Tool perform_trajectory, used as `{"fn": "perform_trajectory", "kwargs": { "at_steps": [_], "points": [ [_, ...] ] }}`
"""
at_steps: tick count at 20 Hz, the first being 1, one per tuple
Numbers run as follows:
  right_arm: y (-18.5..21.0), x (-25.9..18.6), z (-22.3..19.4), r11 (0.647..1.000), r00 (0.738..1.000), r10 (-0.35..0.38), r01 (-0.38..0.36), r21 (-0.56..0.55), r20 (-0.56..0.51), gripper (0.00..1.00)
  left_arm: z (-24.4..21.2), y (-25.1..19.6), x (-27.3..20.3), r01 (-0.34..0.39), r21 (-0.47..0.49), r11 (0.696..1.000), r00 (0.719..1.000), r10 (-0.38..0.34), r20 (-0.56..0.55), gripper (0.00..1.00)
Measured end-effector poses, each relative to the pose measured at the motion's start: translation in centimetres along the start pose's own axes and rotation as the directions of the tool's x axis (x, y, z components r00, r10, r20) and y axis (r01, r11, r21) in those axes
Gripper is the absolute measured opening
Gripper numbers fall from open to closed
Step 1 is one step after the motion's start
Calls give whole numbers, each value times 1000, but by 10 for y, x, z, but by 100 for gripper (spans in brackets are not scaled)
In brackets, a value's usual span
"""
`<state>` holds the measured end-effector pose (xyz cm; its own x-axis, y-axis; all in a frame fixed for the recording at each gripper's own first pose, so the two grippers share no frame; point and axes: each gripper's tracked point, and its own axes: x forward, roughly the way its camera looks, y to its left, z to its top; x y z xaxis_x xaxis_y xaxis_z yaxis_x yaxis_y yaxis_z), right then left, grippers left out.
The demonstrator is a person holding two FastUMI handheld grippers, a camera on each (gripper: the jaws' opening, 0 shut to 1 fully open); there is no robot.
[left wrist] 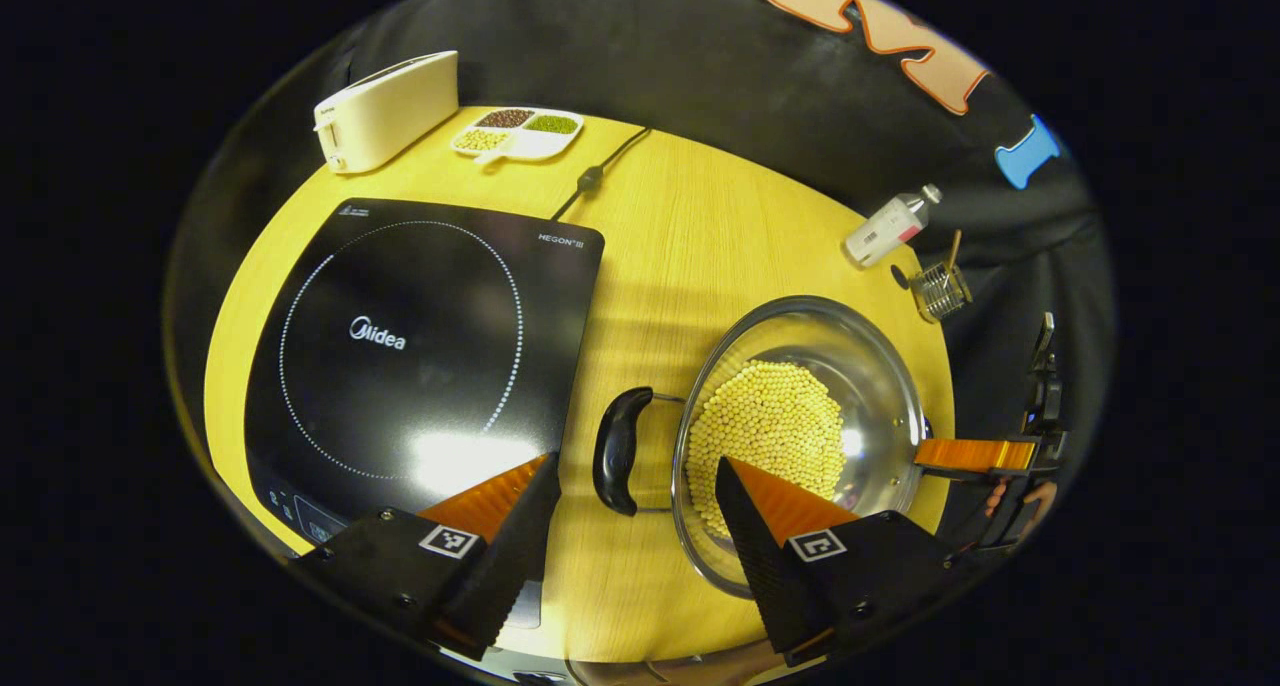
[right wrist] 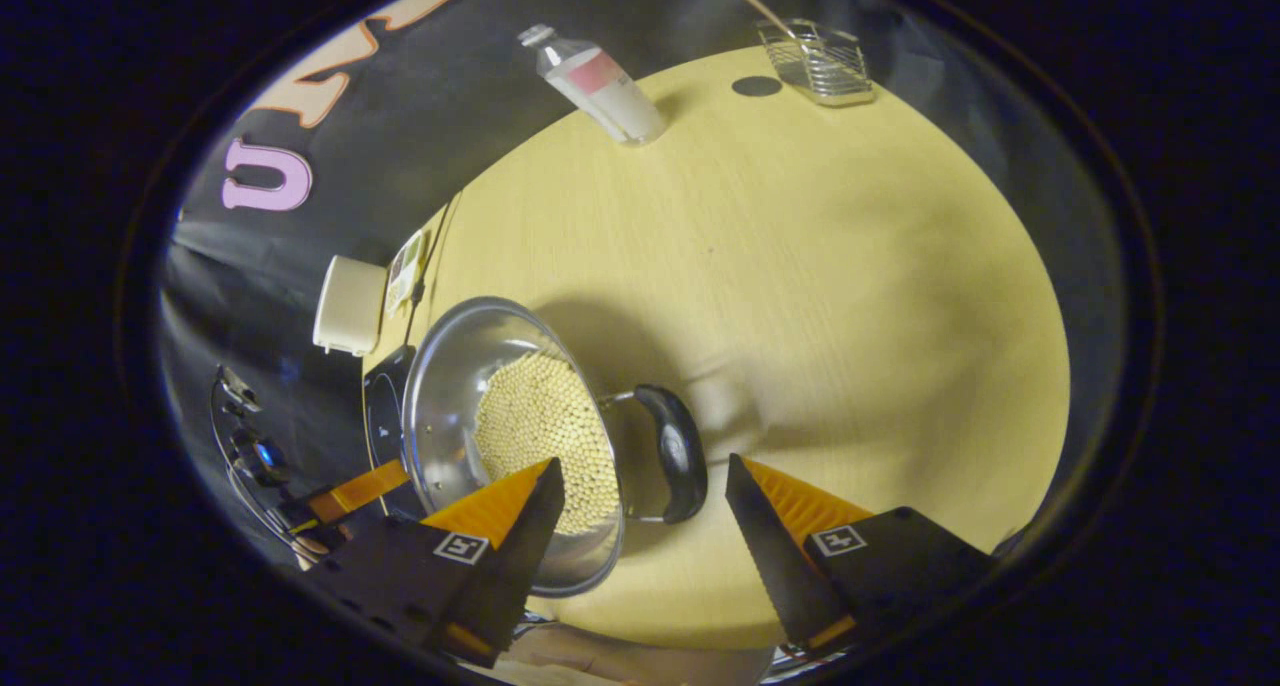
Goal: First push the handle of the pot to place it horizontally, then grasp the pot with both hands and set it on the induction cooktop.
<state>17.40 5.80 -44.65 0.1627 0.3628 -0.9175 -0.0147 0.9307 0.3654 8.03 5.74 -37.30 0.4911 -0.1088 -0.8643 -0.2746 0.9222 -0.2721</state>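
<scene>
A steel pot (left wrist: 880, 406) with yellow beans in it stands on the wooden table (left wrist: 690, 236), just right of the black induction cooktop (left wrist: 400, 356). Its black left handle (left wrist: 618, 451) lies between the spread fingertips of my left gripper (left wrist: 633, 463), which is open and not pressing on it. In the right gripper view, the pot (right wrist: 450, 386) has its other black handle (right wrist: 680, 451) between the tips of my right gripper (right wrist: 643, 461), also open. Each view shows the opposite gripper at the pot's far rim: the right gripper (left wrist: 985, 456) and the left gripper (right wrist: 345, 494).
A white toaster (left wrist: 385, 111), a divided dish of beans (left wrist: 518, 131) and the cooktop's cord (left wrist: 595, 176) lie at the back left. A bottle (left wrist: 890, 228) and a wire holder (left wrist: 940, 288) stand at the back right. Bare table (right wrist: 820, 286) lies beyond the pot.
</scene>
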Motion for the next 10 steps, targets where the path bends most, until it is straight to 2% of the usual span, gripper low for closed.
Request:
{"fn": "perform_trajectory", "kwargs": {
  "at_steps": [1, 2, 3, 4, 5, 6, 9, 10],
  "points": [
    [1, 6, -1, 1000, 1000, 8, -8, 1, -16, 100, 0, -1, 5, -5, 0, 1000, 1000, 5, -15, 97],
    [0, 12, -1, 1000, 999, 12, -12, -1, -32, 100, -1, -2, 9, -10, 1, 1000, 1000, 10, -29, 97],
    [-1, 19, -2, 1000, 999, 14, -15, -4, -47, 93, -1, -1, 14, -13, 5, 1000, 999, 13, -46, 97],
    [0, 22, -2, 1000, 998, 16, -16, -7, -64, 92, -2, -1, 17, -18, 8, 1000, 998, 18, -58, 100],
    [1, 25, -5, 1000, 996, 24, -25, -10, -81, 92, -2, -2, 20, -15, 7, 1000, 998, 15, -68, 96],
    [1, 29, -5, 999, 995, 30, -31, -11, -94, 99, -2, -4, 24, -14, 2, 1000, 997, 14, -82, 95],
    [6, 38, -6, 998, 990, 60, -61, -7, -124, 98, -1, -7, 36, -18, -3, 1000, 994, 17, -110, 92],
    [7, 40, -6, 998, 989, 66, -67, -1, -132, 86, -1, -6, 41, -31, 1, 1000, 992, 31, -120, 92]
  ]
}}
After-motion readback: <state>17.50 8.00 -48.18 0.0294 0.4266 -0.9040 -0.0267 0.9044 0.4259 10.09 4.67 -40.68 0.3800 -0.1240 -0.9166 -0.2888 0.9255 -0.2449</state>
